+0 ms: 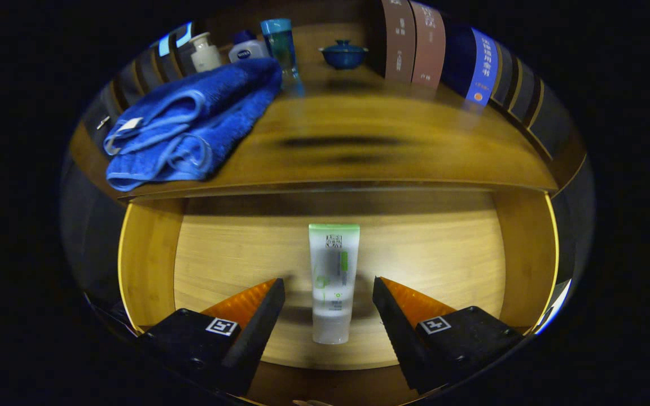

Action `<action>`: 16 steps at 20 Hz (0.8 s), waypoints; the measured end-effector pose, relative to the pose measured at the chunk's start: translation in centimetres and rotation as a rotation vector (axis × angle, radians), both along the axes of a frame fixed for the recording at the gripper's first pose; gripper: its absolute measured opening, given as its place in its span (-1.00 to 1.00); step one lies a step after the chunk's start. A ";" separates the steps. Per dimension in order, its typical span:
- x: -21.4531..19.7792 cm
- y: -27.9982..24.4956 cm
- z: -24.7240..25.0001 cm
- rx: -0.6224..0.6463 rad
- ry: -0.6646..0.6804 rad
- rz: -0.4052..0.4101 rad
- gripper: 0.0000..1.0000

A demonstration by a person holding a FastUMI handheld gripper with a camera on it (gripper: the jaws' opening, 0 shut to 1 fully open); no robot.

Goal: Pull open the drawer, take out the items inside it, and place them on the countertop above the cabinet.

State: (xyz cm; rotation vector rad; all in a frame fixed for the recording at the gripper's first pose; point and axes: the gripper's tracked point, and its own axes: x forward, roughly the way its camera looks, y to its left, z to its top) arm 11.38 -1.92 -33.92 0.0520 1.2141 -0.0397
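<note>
The wooden drawer [150, 265] stands pulled open below the countertop [370, 146]. On its floor lies a white tube with a green end [333, 282], lengthwise, its cap end toward me. My gripper [328, 288] is open above the drawer, a finger on either side of the tube with a gap on both sides; neither finger touches it. A folded blue towel [189, 124] rests on the countertop, up and to the left of the fingers.
At the back of the countertop stand a cream bottle [205, 52], a white-and-blue bottle [247, 49], a tall blue bottle [280, 45] and a small blue lidded bowl [343, 54]. Upright books [432, 48] line the back right. The drawer's side walls flank the fingers.
</note>
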 end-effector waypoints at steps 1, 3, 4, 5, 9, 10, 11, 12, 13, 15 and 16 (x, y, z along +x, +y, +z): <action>-0.3 -0.2 -0.7 -0.008 0.030 -0.003 1.00; -0.5 0.1 -1.3 -0.008 0.077 0.007 1.00; -0.6 0.1 -1.5 -0.012 0.090 0.014 1.00; -0.8 -0.1 -1.7 -0.024 0.105 0.016 1.00; -1.7 -0.5 -3.2 -0.044 0.216 -0.018 1.00; -1.3 -0.8 -3.4 -0.055 0.203 -0.023 0.98; -1.6 -0.9 -3.5 -0.061 0.212 -0.017 0.97; -1.2 -0.8 -3.0 -0.059 0.205 -0.008 0.79; -0.8 -0.8 -3.7 -0.065 0.201 0.009 0.77; -1.0 -0.7 -3.4 -0.073 0.195 0.014 0.07; -1.1 -0.6 -3.2 -0.066 0.189 0.008 0.07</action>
